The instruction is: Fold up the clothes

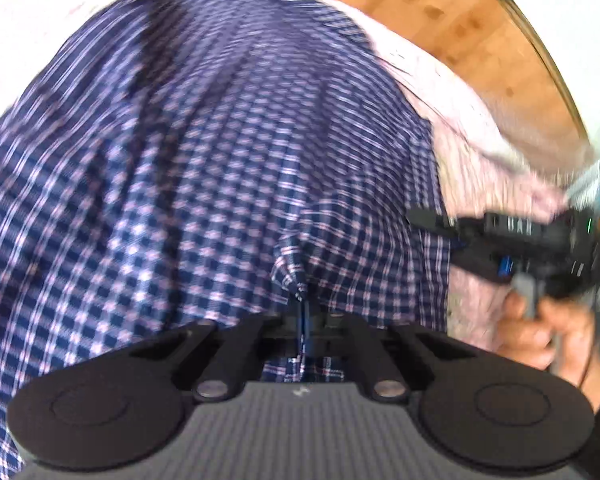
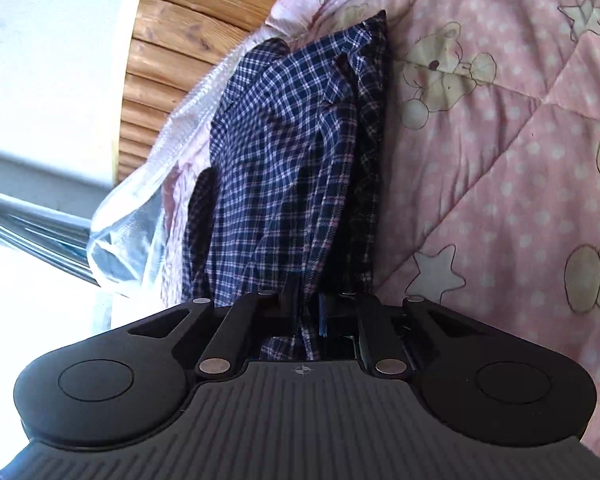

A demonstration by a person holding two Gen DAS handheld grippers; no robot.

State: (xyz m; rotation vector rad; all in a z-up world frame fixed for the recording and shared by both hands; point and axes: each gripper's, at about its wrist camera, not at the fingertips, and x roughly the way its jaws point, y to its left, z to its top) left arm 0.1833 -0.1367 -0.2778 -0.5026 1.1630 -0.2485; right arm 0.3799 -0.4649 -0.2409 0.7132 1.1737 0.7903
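Shirt (image 1: 204, 152), navy plaid with pink and white lines, lies bunched lengthwise on the bed's pink quilt (image 2: 500, 140), which is printed with bears and stars; both hand-held grippers hold it at its near end. Left hand-held gripper (image 1: 302, 312): jaws pressed together, a pleat of the plaid cloth pinched between them and rising into a small peak just ahead of the tips. Right hand-held gripper (image 2: 310, 312): jaws nearly together, a gathered strip of the same shirt running down between them, so I read it as pinching the fabric too. In the left wrist view the right hand-held gripper shows at the shirt's right edge, carried by a person's hand (image 1: 548, 332); that view is smeared, so seams and collar cannot be made out. Judged step: a fold in progress, with the two held points being carried together; which part of the garment each holds I cannot tell. Next move, as I judge it, calls for keeping both pinches firm, drawing the cloth taut between them and laying it flat before letting go. Surroundings: wooden planked board (image 2: 188, 40) beyond the quilt, white gauzy fabric (image 2: 140, 208) beside the shirt's left edge. Possible hindrances: the gauzy fabric lies close enough to be caught up, and the shirt's deep creases may trap a crooked fold.
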